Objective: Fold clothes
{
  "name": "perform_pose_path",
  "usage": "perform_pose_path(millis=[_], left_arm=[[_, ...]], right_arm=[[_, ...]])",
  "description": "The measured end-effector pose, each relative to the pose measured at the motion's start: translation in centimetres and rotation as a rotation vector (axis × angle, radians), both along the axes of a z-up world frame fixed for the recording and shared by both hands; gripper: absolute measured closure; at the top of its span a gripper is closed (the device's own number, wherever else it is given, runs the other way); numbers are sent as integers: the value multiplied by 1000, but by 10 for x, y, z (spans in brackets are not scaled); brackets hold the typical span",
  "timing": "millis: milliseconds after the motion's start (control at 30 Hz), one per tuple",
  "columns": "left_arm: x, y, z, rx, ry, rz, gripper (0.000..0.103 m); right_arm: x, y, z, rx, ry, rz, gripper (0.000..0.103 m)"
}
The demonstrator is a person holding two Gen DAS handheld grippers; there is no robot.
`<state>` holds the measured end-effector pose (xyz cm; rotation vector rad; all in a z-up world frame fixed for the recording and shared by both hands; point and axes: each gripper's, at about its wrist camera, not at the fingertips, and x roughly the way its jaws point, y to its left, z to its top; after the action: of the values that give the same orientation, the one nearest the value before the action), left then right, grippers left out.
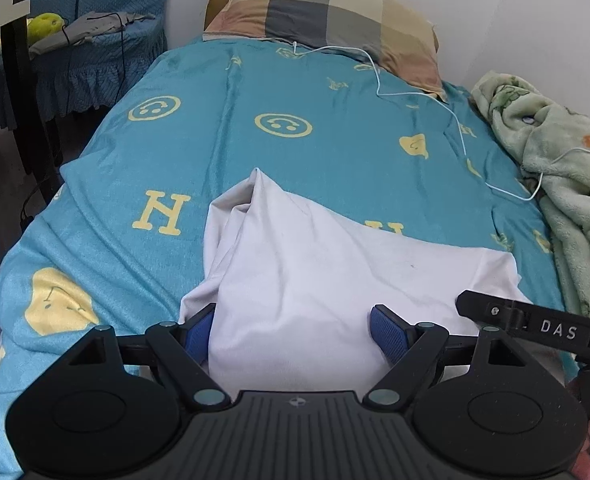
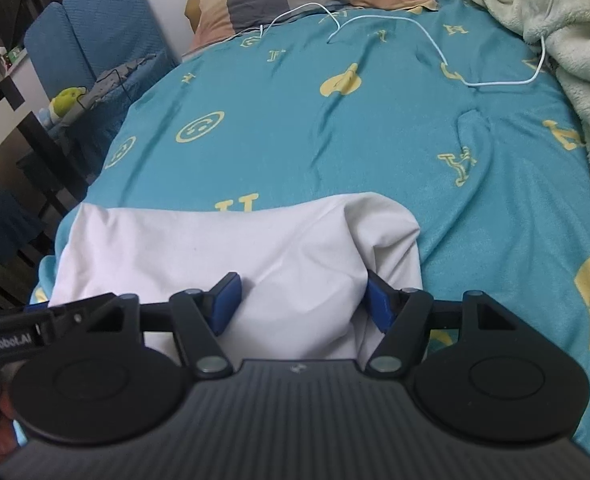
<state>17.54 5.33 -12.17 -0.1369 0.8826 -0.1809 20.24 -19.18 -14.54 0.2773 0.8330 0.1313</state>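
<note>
white garment lies on the near end of the bed, on the teal sheet with yellow letters and smiley faces. it's partly folded and bunched. in the left wrist view its left edge stands up in a peak pointing far, and the rest spreads flat toward the right.

left claw: jaws spread wide, blue pads on either side of the cloth's near part. the cloth sits between them, draped over the left pad's edge. neither pad presses it, so nothing gripped.

right claw: jaws also wide apart, a bit less than the left. cloth bulges up between the blue pads, and its right-hand fold hangs just beside the right pad. no pinch visible, no hold.

both claws sit at the near edge of the garment, side by side. the right claw's arm pokes into the left view at near right.

far end: checked pillow, white cable trailing across the sheet, green fleece blanket heaped along the right side.
</note>
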Motion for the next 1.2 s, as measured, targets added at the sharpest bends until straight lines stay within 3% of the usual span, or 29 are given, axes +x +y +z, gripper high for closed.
perform_pose_path(millis=[133,433,600,833,933,1000,1100,1200], left_arm=[[-24,1,18,-15,-27,7,21],[-84,-11,56,36,-108,-43,21],[-86,-17,36,72,-51,-47,21],[-93,-13,29,60,-28,-43,21],[-107,-6,38,-5,-19,-15,20],[-114,3,44,-115,4,21,16],[-120,23,39,-355,97,104,5],[-119,40,12,-632,245,188,5]], right_arm=[[-21,1,18,20,-20,-2,35],[-79,6,49,-2,-61,32,35],[-88,13,35,-41,-10,59,36],[-78,4,18,49,70,35,36],[-81,-3,23,95,76,8,35],[-83,-10,28,146,72,-11,35],[-86,-23,35,234,70,-55,35],[-90,-34,40,326,87,-99,34]])
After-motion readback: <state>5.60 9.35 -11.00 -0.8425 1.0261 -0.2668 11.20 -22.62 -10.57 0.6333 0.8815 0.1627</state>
